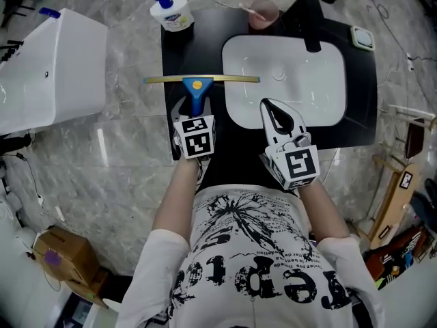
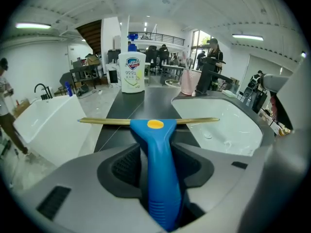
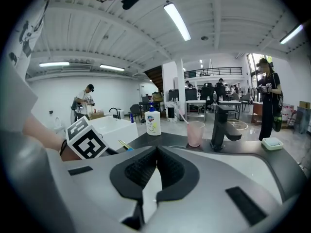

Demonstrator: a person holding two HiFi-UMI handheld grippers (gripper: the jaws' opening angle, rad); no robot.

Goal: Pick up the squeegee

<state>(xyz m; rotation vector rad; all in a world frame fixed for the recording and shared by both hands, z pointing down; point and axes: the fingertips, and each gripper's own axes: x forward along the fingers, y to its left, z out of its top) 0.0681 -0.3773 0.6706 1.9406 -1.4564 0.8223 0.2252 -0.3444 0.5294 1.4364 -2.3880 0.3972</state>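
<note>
A white tub (image 1: 48, 67) stands at the far left, with a cardboard box (image 1: 65, 255) on the floor below it. A pump bottle of hand soap (image 1: 171, 11) stands upright at the black tabletop's (image 1: 205, 53) back left corner.

In front of the bottle is the squeegee (image 1: 196, 87). Its brass-coloured blade runs crosswise, with the left end past the tabletop's left edge and the right end over the rim of the white sink basin (image 1: 321, 87). Its blue handle points back toward the person. The left gripper (image 1: 194, 106) has this handle between its jaws, which are pinching it from both sides, as the left gripper view shows. Whether the blade rests on the tabletop or is lifted off it cannot be told.

The basin is sunk into the tabletop's right half. Behind it a pink cup (image 1: 263, 12) stands just left of a black faucet (image 1: 311, 26).

The right gripper (image 1: 268, 105) hangs over the basin's near edge. Its jaws are pressed together at the tips with nothing between them. A small white dish (image 1: 363, 38) sits at the tabletop's far right.
</note>
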